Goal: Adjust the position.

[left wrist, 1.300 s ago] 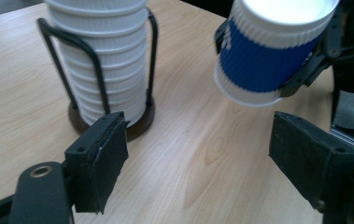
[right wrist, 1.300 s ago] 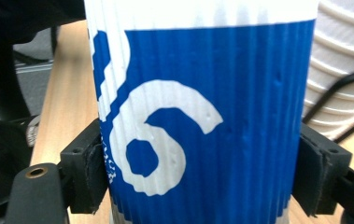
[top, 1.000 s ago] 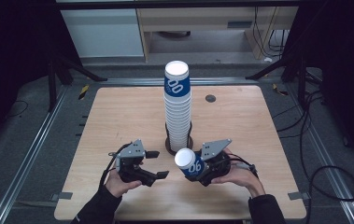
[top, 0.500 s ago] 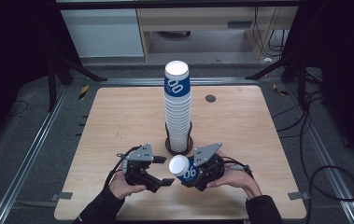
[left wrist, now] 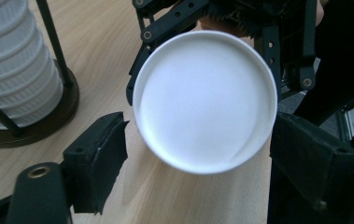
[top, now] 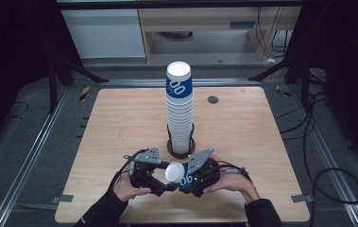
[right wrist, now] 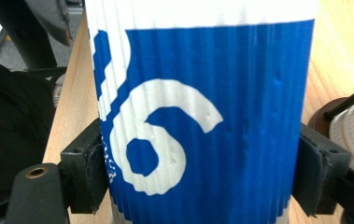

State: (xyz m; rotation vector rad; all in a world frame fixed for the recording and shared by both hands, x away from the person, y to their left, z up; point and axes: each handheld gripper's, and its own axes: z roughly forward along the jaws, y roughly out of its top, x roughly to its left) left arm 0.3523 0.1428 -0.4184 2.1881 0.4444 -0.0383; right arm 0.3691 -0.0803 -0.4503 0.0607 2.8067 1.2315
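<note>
High view, wooden table (top: pixel 120 123), grey floor (top: pixel 25 137), dark room

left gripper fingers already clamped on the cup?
No: in the left gripper view the fingers stand apart from the cup, with bare table showing in the gap on the left side.

Both grippers are black linkage frames, left gripper (top: pixel 163 182) and right gripper (top: pixel 191 183), each topped with a grey three-cornered plate and trailing a black cable. Fingers (left wrist: pixel 95 161) are blocky black pads with a worn, frayed rubber facing; brass-coloured bushing at the base, small screws along the links. Person wears dark long sleeves (top: pixel 102 212).
</note>
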